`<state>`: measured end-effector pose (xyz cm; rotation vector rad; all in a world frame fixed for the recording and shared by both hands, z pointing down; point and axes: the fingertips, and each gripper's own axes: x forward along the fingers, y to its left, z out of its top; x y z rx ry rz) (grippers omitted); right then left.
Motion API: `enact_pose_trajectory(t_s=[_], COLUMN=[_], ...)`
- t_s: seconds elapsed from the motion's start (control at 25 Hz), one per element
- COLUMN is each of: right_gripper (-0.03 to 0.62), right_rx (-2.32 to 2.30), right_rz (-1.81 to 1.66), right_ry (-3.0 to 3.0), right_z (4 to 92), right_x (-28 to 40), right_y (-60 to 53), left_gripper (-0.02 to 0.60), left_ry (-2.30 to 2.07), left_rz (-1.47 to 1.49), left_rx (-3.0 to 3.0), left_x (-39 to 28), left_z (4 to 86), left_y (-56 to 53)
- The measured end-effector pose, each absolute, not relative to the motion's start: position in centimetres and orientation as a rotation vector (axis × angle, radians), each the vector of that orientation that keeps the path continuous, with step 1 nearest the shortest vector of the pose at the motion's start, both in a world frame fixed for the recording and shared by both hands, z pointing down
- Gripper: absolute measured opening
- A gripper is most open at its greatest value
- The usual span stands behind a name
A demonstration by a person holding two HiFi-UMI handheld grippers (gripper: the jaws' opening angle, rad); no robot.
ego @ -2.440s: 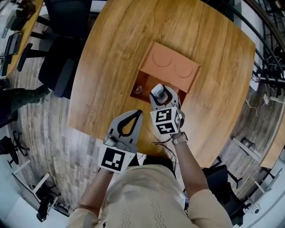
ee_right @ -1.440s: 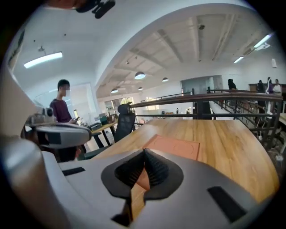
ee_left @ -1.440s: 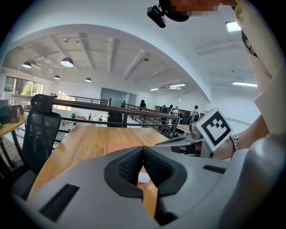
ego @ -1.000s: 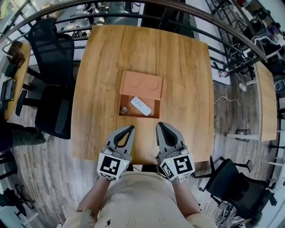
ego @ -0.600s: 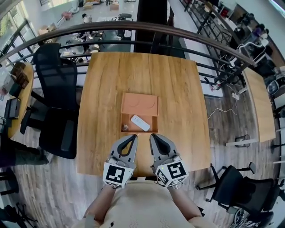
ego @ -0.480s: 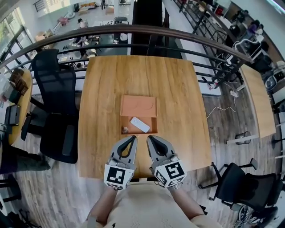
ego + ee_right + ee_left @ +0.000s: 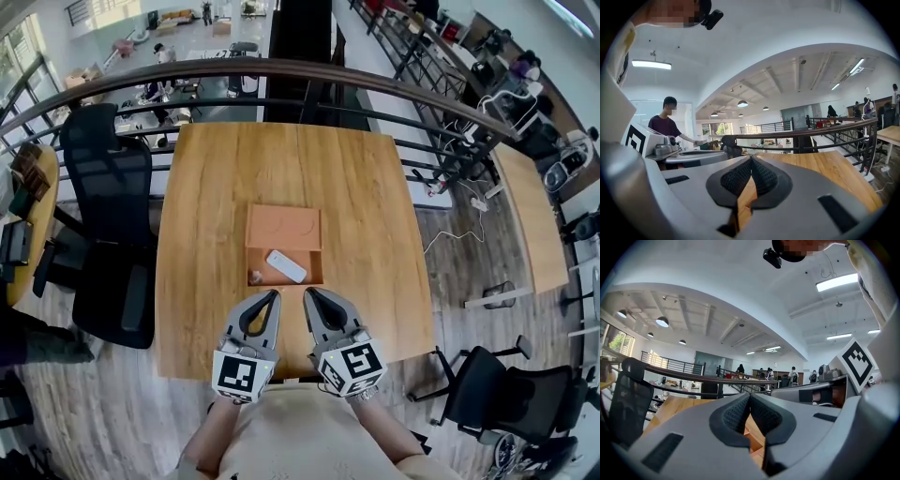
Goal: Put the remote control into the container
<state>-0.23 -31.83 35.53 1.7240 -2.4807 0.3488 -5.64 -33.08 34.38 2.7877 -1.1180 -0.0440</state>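
White remote control (image 7: 286, 266) lies slantwise inside the open brown container (image 7: 282, 226), in the middle of the wooden table (image 7: 375, 206). Nearer the person, the left gripper (image 7: 272, 294) and right gripper (image 7: 307, 293) hover side by side, jaws clenched together on nothing.

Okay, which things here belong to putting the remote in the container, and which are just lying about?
Part of the job:
- remote control, lying inside the container
- left tongs and right tongs, both shut and empty

Just lying about:
- small object in the container's corner
- black office chair
- railing
- side table
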Motion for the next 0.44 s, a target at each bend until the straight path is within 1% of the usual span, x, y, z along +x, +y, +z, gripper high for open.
enact_pose_trajectory(t_s=[0.28,0.44], right_gripper=[0.017,0.017], right_rx=[1.726,1.725], right_rz=[0.386,0.384], right_ry=[-2.463,-2.445], right_z=[35.98,36.24], right_x=[-1.24,-0.63], right_y=[-32.36,-32.07], left_gripper=[0.012,0.012], left_ry=[-1.095,-1.077], left_rz=[-0.008,-0.010], left_rx=[2.786,2.794], left_x=[-6.43,-5.54], left_z=[35.28,35.04], left_y=[-33.54,-33.56])
